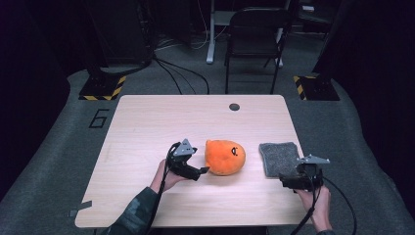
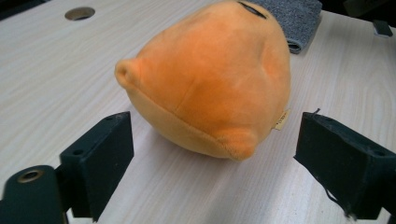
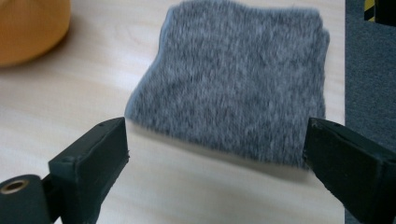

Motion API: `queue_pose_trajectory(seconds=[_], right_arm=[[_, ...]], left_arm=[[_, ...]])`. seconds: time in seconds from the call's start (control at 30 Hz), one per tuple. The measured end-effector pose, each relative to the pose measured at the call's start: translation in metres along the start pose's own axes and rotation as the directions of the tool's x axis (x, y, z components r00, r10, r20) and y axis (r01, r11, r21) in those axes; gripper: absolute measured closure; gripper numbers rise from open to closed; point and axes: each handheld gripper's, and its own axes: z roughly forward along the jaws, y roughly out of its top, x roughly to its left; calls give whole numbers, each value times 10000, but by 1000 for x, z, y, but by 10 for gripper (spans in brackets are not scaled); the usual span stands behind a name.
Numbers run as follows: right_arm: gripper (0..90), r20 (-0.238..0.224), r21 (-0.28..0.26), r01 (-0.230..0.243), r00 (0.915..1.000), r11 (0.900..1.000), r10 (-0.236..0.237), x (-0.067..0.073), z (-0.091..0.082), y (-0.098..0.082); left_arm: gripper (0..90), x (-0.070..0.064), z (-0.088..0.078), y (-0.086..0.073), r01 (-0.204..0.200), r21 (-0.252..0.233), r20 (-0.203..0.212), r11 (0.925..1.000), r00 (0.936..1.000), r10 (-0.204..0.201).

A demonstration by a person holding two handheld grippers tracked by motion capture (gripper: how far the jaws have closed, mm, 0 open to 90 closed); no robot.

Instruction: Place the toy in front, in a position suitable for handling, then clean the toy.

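An orange plush toy (image 1: 224, 156) with a small dark face lies on the wooden table (image 1: 161, 122) near its middle. My left gripper (image 1: 201, 171) sits at the toy's left side, open. In the left gripper view the plush toy (image 2: 210, 79) has its near end between the left gripper's (image 2: 212, 140) spread jaws, with gaps on both sides. A grey fuzzy cloth (image 1: 279, 158) lies flat to the right of the toy. My right gripper (image 1: 286, 179) hovers at its near edge, open. In the right gripper view the cloth (image 3: 238, 84) lies just beyond the right gripper's (image 3: 217, 149) jaws.
A round cable hole (image 1: 234, 106) sits near the table's far edge. A black chair (image 1: 254, 29) stands on the grey floor behind the table. The cloth lies close to the table's right edge (image 1: 296, 142).
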Motion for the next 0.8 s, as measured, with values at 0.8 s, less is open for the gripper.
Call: queue_pose_trajectory(seconds=[0.8], right_arm=[[26, 835, 724, -311, 9962, 9969, 250, -4, 68, 37]], left_arm=[[399, -15, 21, -12, 592, 210, -194, 9980, 9981, -588]])
